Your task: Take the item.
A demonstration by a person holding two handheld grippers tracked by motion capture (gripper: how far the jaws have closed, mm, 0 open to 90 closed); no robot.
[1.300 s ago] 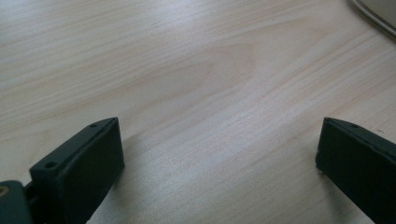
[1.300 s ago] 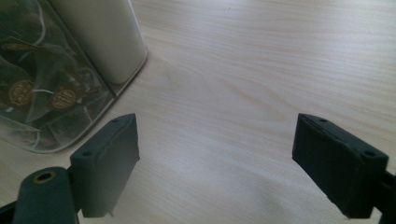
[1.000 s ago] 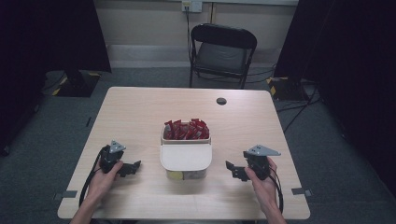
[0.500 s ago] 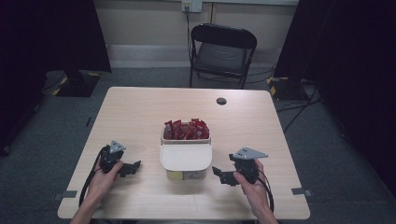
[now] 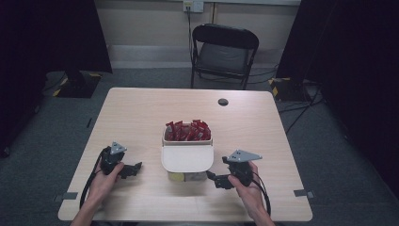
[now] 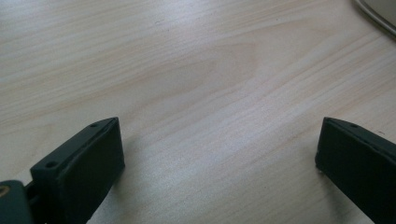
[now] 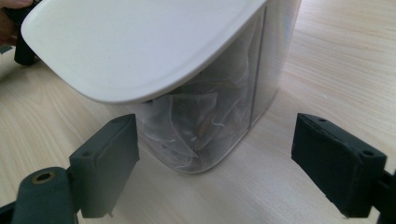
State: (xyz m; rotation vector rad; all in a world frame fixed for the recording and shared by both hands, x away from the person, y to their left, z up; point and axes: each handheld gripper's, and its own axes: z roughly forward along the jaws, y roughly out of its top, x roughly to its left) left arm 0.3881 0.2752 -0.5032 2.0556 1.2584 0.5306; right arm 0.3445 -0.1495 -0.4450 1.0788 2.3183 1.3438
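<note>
1. The container [image 7: 219, 93], a clear plastic box with a white lid [image 7: 140, 42] covering its near half, stands just ahead of the right gripper [image 7: 215, 163]. In the right gripper view its rounded lower corner sits between the two black fingers [image 7: 107, 163], which are wide apart and touch nothing.
2. Through the clear wall of the container, pale translucent sachets [image 7: 196, 121] are visible. No writing on them can be read.
3. In the high view, the right gripper [image 5: 221, 180] is held low over the tabletop [image 5: 141, 117], just beside the container's [image 5: 187, 157] near right corner.
4. The open far half of the container holds upright red packets [image 5: 187, 130]. Any print on them is too small to read.
5. The left gripper [image 5: 134, 168] is near the container's left side but apart from it, held in the person's left hand [image 5: 104, 179].
6. In the left gripper view, the left gripper's fingers [image 6: 84, 168] are spread apart over bare wood, holding nothing.
7. A small dark round disc [image 5: 223, 101] lies on the far part of the tabletop, well apart from the container.
8. A black folding chair [image 5: 225, 52] stands beyond the table's far edge.
</note>
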